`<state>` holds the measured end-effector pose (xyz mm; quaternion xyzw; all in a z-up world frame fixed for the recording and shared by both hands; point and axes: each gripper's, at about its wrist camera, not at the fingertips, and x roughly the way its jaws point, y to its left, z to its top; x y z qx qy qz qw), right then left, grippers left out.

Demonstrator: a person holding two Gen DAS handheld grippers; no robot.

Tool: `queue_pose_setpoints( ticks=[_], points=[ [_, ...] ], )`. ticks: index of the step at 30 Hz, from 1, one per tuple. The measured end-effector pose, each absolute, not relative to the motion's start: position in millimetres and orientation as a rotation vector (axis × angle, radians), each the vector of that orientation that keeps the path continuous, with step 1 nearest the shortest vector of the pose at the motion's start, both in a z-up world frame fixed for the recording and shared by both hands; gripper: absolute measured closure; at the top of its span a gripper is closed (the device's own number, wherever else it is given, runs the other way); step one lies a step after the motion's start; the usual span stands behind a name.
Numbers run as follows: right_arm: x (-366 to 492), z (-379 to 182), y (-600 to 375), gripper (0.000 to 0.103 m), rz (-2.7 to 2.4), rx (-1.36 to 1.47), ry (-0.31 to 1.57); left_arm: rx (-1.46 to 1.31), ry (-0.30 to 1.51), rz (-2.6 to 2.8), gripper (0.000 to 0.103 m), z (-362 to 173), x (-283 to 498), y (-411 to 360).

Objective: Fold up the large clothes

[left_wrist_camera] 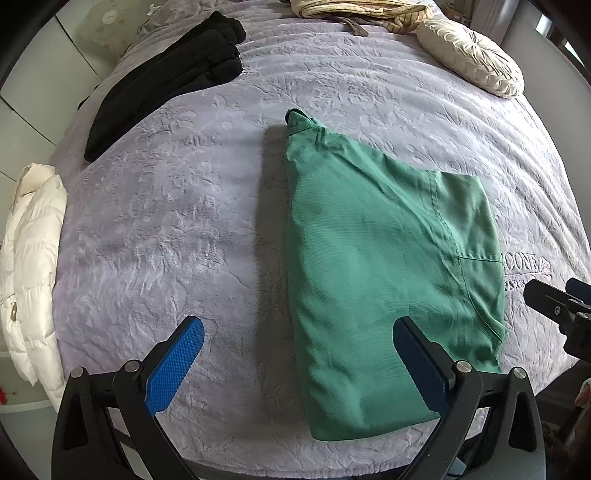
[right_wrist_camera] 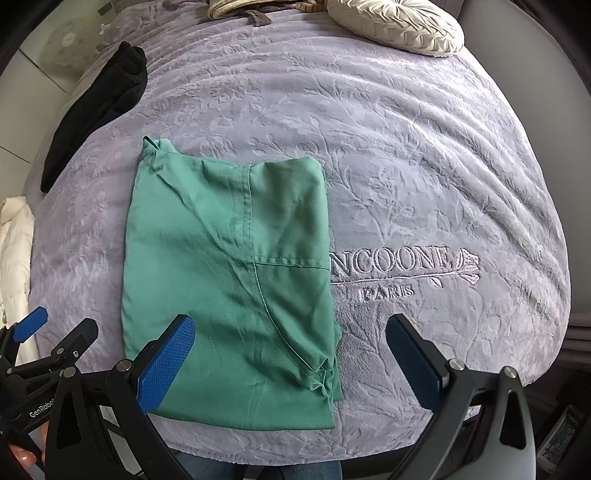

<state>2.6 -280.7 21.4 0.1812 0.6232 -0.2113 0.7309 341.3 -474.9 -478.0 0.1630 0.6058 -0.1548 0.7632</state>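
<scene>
Blue-padded fingers of the left gripper point(left_wrist_camera: 299, 365) fill the bottom of the left wrist view, spread wide with nothing between them; its left pad point(left_wrist_camera: 175, 369) hangs over bare blanket and its right pad over the near part of the green garment point(left_wrist_camera: 388, 277). Likewise the right gripper point(right_wrist_camera: 291, 365) stands wide open and holds nothing, its left pad point(right_wrist_camera: 166, 365) over the garment's near left part and the other pad over the purple blanket point(right_wrist_camera: 424, 166) beside it. Whether any pad touches the cloth cannot be told. That garment lies folded into a rough rectangle on the bed, flat on the blanket, with a seam running down it and a crumpled, narrow end pointing away toward the far side. Its right edge covers the start of the embroidered lettering point(right_wrist_camera: 399, 269) on the blanket, which reads "NCOONE" over "PARIS". In the right wrist view the left gripper's frame point(right_wrist_camera: 40, 354) shows at the lower left. A folded black garment point(left_wrist_camera: 166, 77) lies well apart at the far left of the bed, a white puffy jacket point(left_wrist_camera: 33, 266) hangs at the left edge, a round cream cushion point(left_wrist_camera: 469, 55) sits at the far right, and a striped beige cloth point(left_wrist_camera: 354, 11) lies at the far end.
</scene>
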Motion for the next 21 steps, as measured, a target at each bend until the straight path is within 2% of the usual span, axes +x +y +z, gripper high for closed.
queue_pose_setpoints(
  ticks=[21],
  points=[
    [-1.1,18.2,-280.9,0.000,-0.470,0.414,1.378,0.369,1.320,-0.346,0.001,-479.4,338.9,-477.8]
  ],
)
